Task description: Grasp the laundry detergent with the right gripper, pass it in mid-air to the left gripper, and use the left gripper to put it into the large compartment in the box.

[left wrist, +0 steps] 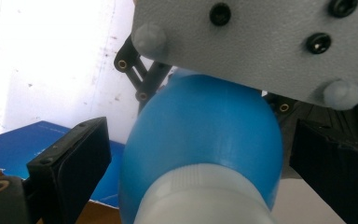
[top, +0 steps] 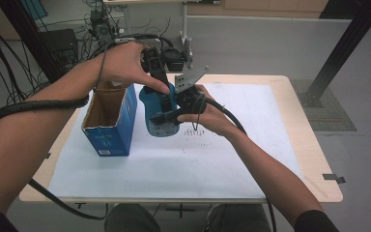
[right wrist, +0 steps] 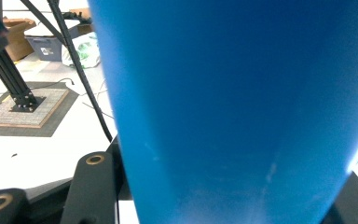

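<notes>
Blue plastic bottle [top: 155, 113]: smooth, glossy, rounded at the shoulder, with a ribbed white cap [left wrist: 200, 198]. In the high view it sits above the middle of the table, just right of the box, held up between both grippers; whether its base touches the table I cannot tell.

In the left gripper view the bottle's shoulder and cap lie between the two black jaws, with a gap showing on each side. The left gripper [top: 155, 67] comes down at the bottle's top; its jaws stand apart and are not pressed on it.

In the right gripper view the blue wall runs broad and close between the jaws. The right gripper [top: 174, 113] meets the bottle from the side at mid-body; whether it is clamped on the bottle I cannot tell. Its grey three-cornered plate [left wrist: 261, 42], matte and grainy with black screws, tilts above the bottle.

Open blue cardboard box [top: 112, 118]: brown inside, flaps up, standing left of the bottle.

Table [top: 290, 96]: pale wood edge, covered by a white sheet with faint pen marks.
</notes>
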The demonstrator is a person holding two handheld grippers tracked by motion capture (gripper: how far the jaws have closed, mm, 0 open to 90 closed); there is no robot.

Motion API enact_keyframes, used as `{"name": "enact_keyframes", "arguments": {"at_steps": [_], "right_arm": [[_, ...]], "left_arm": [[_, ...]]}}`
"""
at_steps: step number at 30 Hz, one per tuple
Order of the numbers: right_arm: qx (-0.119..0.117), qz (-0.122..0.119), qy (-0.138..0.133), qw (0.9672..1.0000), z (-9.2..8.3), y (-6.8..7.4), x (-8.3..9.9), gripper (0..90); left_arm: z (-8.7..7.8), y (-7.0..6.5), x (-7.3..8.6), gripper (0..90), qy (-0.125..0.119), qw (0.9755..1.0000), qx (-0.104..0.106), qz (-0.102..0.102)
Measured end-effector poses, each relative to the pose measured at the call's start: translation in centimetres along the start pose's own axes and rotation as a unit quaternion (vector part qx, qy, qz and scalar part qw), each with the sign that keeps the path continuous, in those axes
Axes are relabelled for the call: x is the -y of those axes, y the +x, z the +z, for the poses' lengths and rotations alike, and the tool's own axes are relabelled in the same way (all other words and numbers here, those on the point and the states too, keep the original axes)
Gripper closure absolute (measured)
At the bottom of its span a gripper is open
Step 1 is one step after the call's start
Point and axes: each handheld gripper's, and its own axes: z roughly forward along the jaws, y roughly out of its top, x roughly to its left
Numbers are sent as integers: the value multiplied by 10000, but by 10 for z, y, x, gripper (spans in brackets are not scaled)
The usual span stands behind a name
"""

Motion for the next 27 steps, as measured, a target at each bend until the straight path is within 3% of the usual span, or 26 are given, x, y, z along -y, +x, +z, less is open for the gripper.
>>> {"name": "enact_keyframes", "arguments": {"at_steps": [27], "right_arm": [[15, -15, 18, 10000, -2, 1, 0, 440]], "left_arm": [[-2, -2, 0, 58, -35, 10000, -17, -10]]}}
